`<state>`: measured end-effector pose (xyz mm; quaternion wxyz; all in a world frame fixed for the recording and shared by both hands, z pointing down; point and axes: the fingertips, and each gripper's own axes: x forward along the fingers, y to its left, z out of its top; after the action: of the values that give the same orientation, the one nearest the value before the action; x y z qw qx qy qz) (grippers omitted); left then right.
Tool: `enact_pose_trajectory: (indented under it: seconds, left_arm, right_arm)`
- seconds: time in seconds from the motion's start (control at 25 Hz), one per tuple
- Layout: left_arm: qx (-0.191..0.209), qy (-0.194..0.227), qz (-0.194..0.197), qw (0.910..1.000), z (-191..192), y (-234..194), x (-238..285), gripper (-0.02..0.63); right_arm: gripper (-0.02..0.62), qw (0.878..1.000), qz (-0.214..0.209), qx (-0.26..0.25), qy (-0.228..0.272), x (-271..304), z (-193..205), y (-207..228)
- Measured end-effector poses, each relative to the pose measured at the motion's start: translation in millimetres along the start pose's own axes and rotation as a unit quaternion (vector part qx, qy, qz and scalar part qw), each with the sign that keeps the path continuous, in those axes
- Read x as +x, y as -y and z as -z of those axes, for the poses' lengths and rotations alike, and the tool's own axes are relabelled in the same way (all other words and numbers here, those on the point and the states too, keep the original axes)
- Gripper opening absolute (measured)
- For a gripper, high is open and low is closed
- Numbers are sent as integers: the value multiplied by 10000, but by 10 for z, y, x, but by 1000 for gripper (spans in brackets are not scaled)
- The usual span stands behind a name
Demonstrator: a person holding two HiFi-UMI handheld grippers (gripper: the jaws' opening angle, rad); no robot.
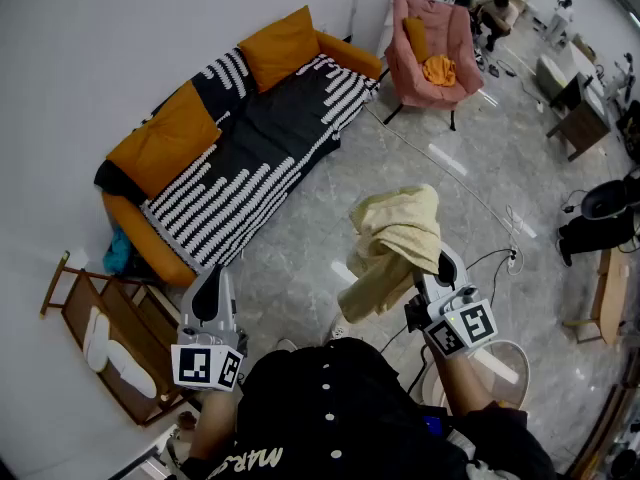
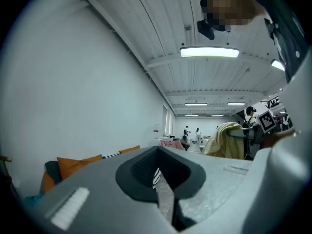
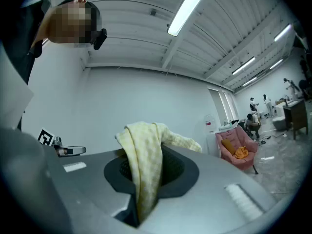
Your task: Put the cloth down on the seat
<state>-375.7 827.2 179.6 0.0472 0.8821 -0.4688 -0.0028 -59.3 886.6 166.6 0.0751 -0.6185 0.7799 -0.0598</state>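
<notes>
A pale yellow checked cloth [image 1: 393, 245] hangs bunched from my right gripper [image 1: 443, 268], which is shut on it over the marble floor; in the right gripper view the cloth [image 3: 142, 165] drapes out of the jaws of the right gripper [image 3: 145, 189]. My left gripper [image 1: 208, 296] is held level at the lower left, its jaws together with nothing in them; the left gripper view shows only a thin slit between the jaws of the left gripper [image 2: 162, 182]. An orange sofa [image 1: 160, 143] with a black-and-white striped throw stands ahead on the left. A pink armchair [image 1: 428, 56] stands farther back.
A wooden rack [image 1: 105, 343] with white slippers sits at the lower left beside the sofa's end. A white round stand [image 1: 503, 366] and floor cables lie near my right side. A black office chair [image 1: 603, 213], wooden tables and people are at the far right.
</notes>
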Motion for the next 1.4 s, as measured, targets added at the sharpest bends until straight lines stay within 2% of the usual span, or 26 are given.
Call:
enact_pose_trajectory:
  seconds: [0.48, 0.72, 1.12, 1.4]
  left_arm:
    - [24, -65, -42, 10000, 42, 81, 65, 1]
    - [10, -140, -175, 9997, 76, 173, 219, 1]
    - [-94, -75, -364, 9993, 112, 579, 531, 1]
    - [-70, -209, -377, 9990, 182, 561, 739, 1]
  right_arm:
    - [67, 10000, -72, 32, -17, 33, 20, 79]
    - [67, 9990, -371, 190, 182, 71, -47, 217]
    - [67, 9985, -481, 240, 95, 35, -30, 744]
    - [67, 9987, -404, 303, 1, 145, 47, 951]
